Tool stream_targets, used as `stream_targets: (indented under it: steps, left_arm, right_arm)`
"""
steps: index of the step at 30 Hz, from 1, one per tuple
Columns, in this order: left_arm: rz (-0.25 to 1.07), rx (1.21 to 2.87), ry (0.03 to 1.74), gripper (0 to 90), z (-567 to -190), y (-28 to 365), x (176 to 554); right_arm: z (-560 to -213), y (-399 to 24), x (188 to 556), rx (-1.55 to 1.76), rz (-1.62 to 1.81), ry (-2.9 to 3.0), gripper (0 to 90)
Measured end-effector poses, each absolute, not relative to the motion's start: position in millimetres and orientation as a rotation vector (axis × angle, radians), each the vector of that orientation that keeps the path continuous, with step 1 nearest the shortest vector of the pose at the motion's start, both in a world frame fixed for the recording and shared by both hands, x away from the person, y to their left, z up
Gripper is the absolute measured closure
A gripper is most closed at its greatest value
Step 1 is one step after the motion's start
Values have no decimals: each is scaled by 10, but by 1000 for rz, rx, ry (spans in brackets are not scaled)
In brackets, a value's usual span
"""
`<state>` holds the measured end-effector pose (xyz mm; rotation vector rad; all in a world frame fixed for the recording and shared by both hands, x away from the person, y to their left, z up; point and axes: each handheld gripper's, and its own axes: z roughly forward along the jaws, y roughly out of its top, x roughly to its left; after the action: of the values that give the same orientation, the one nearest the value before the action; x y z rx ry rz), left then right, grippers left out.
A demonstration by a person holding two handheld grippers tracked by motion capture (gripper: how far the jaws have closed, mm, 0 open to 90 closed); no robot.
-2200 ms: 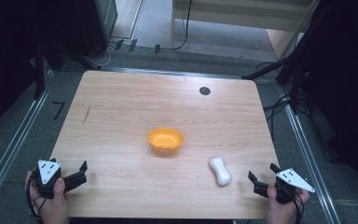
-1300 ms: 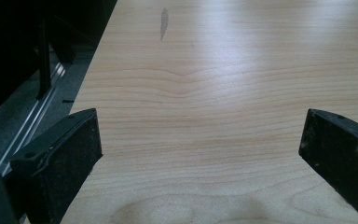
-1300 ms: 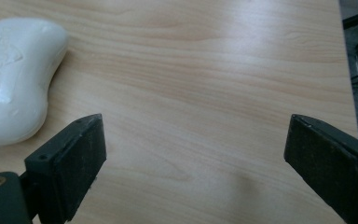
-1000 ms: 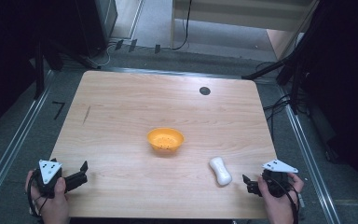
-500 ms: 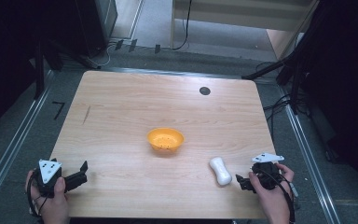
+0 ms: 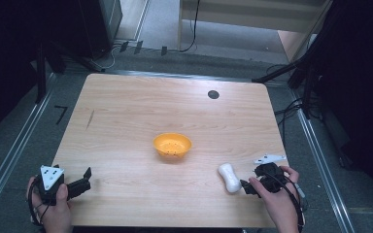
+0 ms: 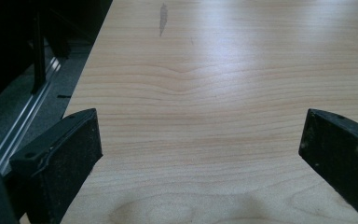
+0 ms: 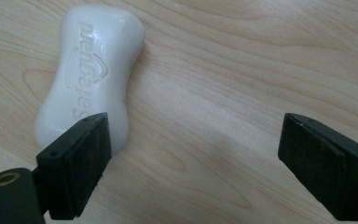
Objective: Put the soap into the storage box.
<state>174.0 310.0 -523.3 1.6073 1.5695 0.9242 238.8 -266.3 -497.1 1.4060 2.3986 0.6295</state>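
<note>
While my right gripper [image 6: 246,187] sits just beside the white soap [image 6: 229,177] near the table's [image 6: 141,107] right front edge, its fingers have just been closing a little but stay wide, with nothing between them. My left gripper [image 6: 85,178] rests at the left front corner, fingers wide. The orange bowl [image 6: 172,146] sits mid-table.

Orange bowl [image 6: 172,145] mid-table [image 6: 126,111].

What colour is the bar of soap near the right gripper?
The bar of soap is white, seen best in the right gripper view.
</note>
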Motion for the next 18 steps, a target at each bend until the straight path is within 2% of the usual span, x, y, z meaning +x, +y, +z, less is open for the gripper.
stream_targets:
  steps: [18]
  left_arm:
    - [914,1608,1571,0,-5235,3102,1746]
  right_arm:
    - [-4873,-2458,2459,1396,677,2420,179]
